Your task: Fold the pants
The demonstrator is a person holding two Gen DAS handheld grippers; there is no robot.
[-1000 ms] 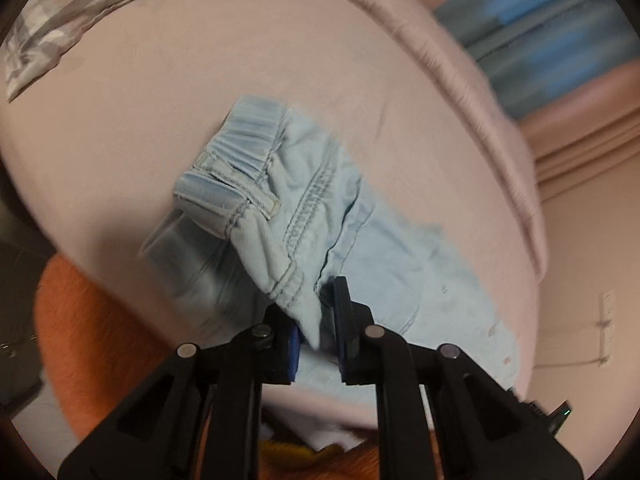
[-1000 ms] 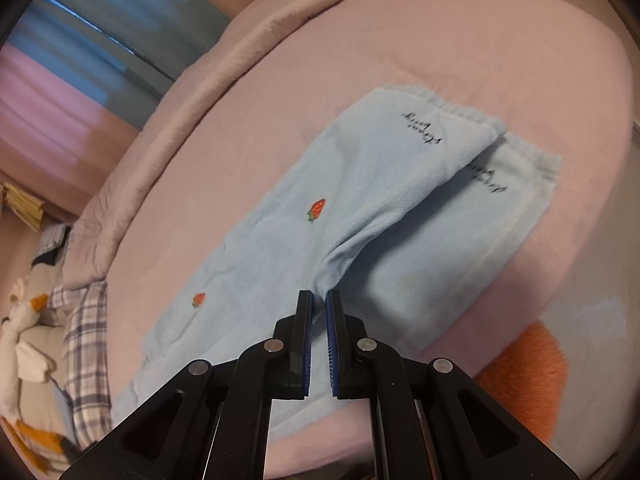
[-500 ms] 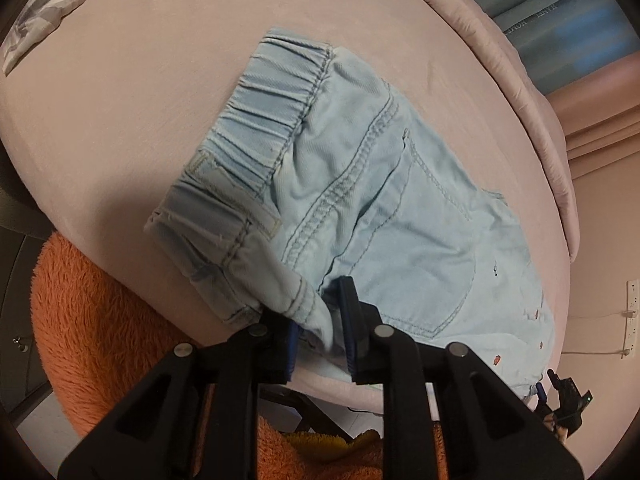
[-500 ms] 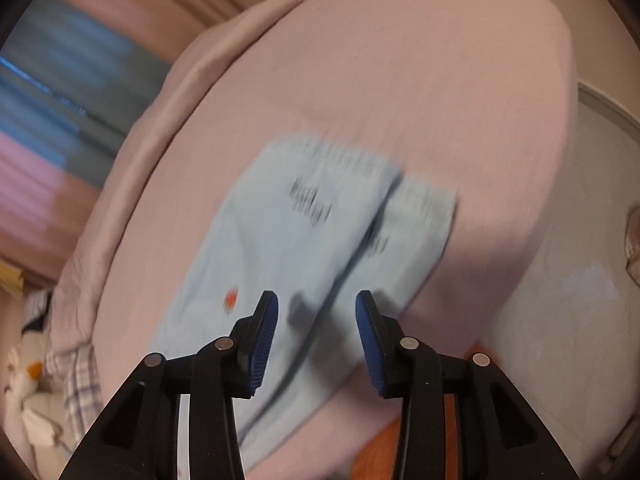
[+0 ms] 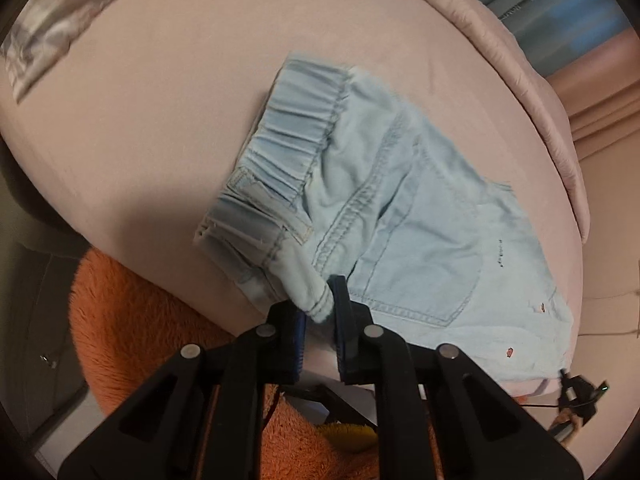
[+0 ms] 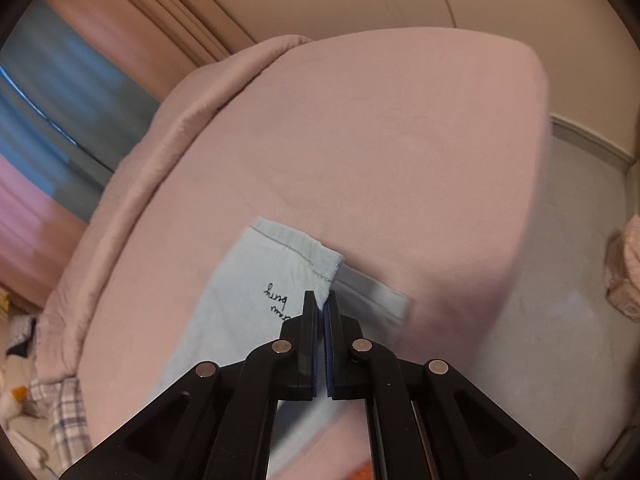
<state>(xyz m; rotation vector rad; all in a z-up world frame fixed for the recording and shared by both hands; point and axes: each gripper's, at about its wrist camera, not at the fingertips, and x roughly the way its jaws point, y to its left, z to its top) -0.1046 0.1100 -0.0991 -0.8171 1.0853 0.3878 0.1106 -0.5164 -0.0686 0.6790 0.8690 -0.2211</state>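
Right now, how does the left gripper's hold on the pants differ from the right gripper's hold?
The left gripper pinches a thick bunched fold near the elastic waistband; the right gripper pinches a thin hem corner of a leg. The left jaws stand apart around the cloth, the right jaws nearly meet. Both hold the same light blue pants on the pink bed.

Both grippers: black angular frames, silver rivets, blue-padded jaws

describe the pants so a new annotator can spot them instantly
Find the pink bed that fills both views. On it lie the pants: pale blue denim, gathered elastic waistband, black script near a leg hem. The left tool pinches the waist end, the right tool a hem corner.
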